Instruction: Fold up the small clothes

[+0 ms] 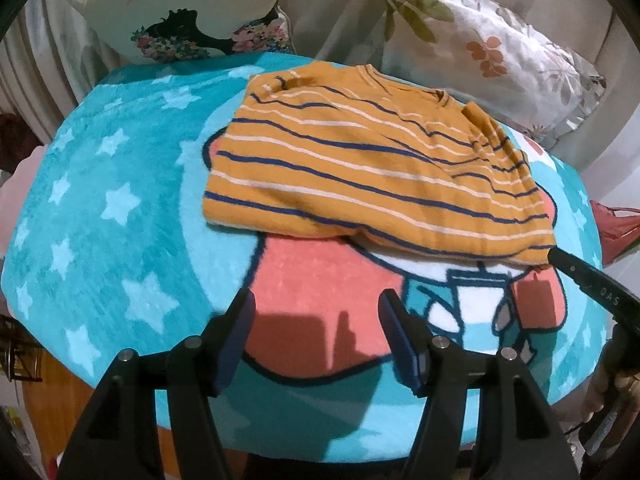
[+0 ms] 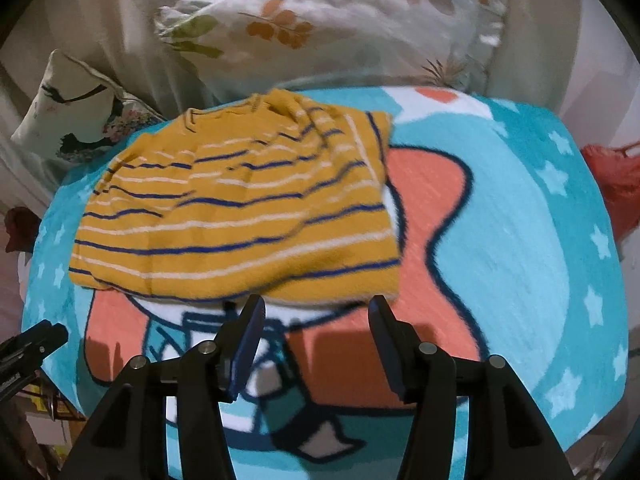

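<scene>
You have one striped shirt [image 1: 372,168], folded, lying on the star blanket [image 1: 120,208], two pillows [image 1: 192,12] behind it. Your left tongs [image 1: 316,336] and right tongs [image 2: 316,344] both gape empty, just short of the shirt's near hem.

A turquoise blanket [image 1: 120,208] printed with pale stars and a coral-and-white cartoon figure covers the supporting surface, spreading beneath and ahead of the left gripper [image 1: 316,336] and the right gripper [image 2: 316,344]. A folded mustard shirt [image 1: 360,168] with navy and white stripes lies flat on it, just beyond both grippers' fingertips. Further ahead, at the blanket's far edge, rest a flower-print pillow [image 1: 180,12] and a leaf-print pillow [image 1: 500,56].
</scene>
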Motion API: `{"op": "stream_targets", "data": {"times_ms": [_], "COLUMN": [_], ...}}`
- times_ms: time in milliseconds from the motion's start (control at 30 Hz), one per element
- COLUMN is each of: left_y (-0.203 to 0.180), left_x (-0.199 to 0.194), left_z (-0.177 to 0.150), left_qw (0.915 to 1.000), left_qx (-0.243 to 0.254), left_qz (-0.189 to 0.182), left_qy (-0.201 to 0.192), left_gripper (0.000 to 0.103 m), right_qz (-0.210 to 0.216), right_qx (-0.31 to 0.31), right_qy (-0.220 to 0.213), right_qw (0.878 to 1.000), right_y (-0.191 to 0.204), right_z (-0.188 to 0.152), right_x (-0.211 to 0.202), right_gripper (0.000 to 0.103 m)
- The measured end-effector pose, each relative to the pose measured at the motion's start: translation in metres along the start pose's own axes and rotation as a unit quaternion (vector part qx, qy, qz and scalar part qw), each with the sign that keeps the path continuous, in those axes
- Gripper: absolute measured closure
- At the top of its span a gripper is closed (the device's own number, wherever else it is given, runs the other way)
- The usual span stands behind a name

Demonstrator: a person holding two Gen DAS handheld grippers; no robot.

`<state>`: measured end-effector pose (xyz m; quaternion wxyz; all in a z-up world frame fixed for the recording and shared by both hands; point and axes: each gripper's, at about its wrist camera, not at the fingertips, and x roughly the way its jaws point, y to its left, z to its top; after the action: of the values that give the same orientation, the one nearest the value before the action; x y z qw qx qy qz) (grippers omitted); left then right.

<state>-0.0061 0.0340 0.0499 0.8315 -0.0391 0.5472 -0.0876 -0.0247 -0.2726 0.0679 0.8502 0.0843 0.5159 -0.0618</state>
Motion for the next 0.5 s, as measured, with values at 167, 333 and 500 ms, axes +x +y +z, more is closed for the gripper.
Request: {"op": "stream_targets", "data": {"times_ms": [167,333,500], "left_y": [0.025,0.062,0.120], "left_x": [0.009,0.020,0.031], "left_z": [0.012,0.023,0.037], "left_qw": [0.9998,0.9984,0.9945], "left_qx": [-0.014,-0.048,-0.100], "left_qz": [-0.001,-0.007,0.008], "left_qy": [0.011,0.028,0.032], "left_gripper": [0.038,0.038,0.038], "right_qz": [0.009,0.024,0.057], "right_qx": [-0.013,-0.035,-0.079], "right_qy": [-0.008,-0.001,0.015], "right_qw": [1.000,0.999,0.995], "right_y": [0.031,0.068,0.119], "right_z": [0.013,0.022,0.026], "right_x": [0.001,0.010,0.022], "right_gripper": [0.045,0.044,0.043]}}
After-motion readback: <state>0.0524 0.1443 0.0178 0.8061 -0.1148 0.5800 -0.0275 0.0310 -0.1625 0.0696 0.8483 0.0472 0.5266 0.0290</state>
